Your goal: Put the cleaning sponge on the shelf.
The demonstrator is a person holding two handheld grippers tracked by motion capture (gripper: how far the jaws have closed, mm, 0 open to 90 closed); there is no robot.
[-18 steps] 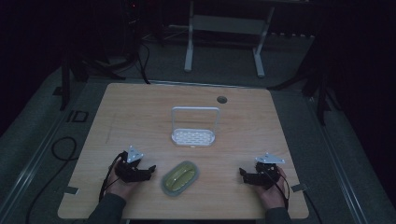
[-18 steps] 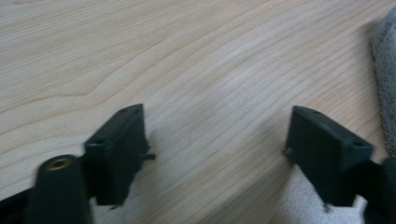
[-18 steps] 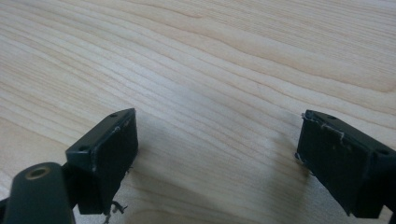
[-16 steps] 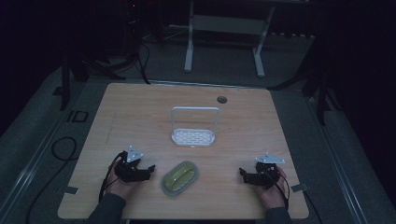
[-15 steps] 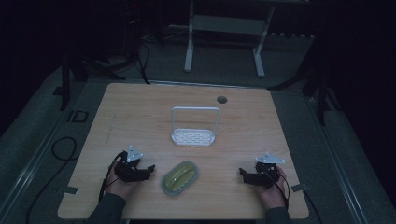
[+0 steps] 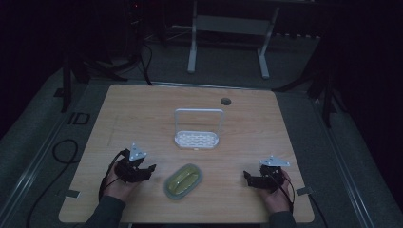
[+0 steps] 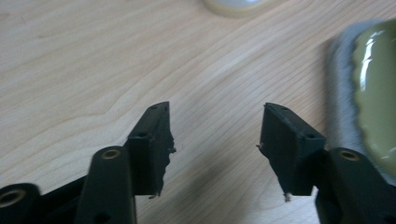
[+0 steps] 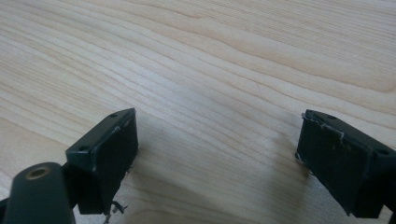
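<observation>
An oval yellow-green dish [image 6: 183, 179] with a grey rim lies near the front middle of the wooden table [image 6: 142, 109]. Its edge shows at the right of the left gripper view as the dish [image 7: 373, 93]. My left gripper [image 6: 151, 168] rests just left of the dish, and in its own view the left gripper [image 7: 215, 128] stands open over bare wood. My right gripper [image 6: 245, 175] sits at the front right, apart from the dish. In its own view the right gripper [image 8: 217, 144] is open wide with nothing between its jaws.
A white rack [image 6: 196, 137] with an upright wire handle stands at the table's centre, behind the dish; its base edge [image 7: 238, 4] shows at the top of the left gripper view. A round cable hole [image 6: 225, 101] lies at the back. A metal stand [image 6: 228, 28] is beyond the table.
</observation>
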